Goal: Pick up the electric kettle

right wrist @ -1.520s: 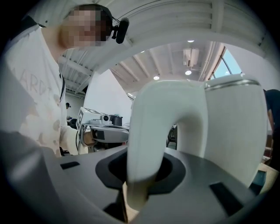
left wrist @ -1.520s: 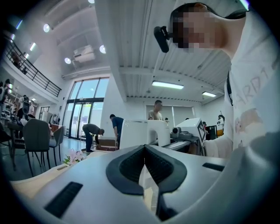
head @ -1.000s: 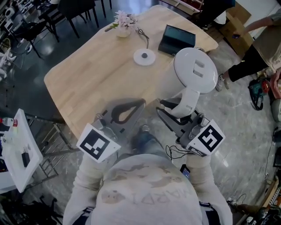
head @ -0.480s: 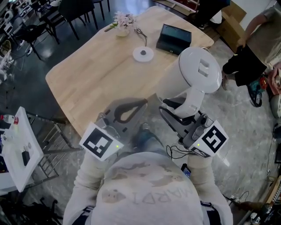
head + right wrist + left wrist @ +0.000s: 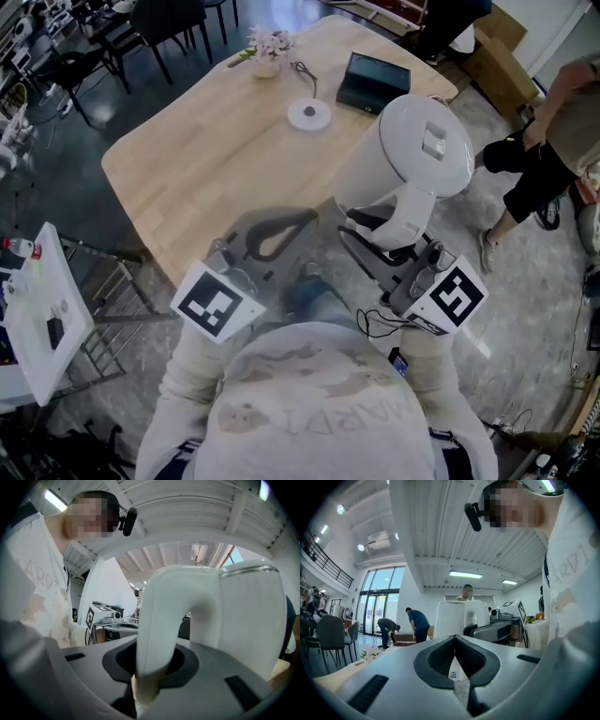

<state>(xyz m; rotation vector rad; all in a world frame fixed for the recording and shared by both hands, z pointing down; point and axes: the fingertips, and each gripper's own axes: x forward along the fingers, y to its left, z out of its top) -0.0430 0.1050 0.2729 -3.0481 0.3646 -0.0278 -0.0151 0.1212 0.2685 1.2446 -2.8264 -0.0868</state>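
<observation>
Your left hand-held gripper point(image 5: 298, 221), jaws shut & empty, sits spare at 11 o'clock. Your right hand-held gripper point(image 5: 151, 670) is clamped on the curved handle point(image 5: 161, 620) of the white plastic electric kettle point(image 5: 412, 155). That holds it upright at 1 o'clock by the pale wooden surface point(image 5: 206, 159), prob. lifted off its round white base point(image 5: 308, 115) at 12.

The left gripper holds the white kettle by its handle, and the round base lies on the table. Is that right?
No: the right gripper holds the white kettle by its handle, as the right gripper view shows. The round base lies on the table.
</observation>
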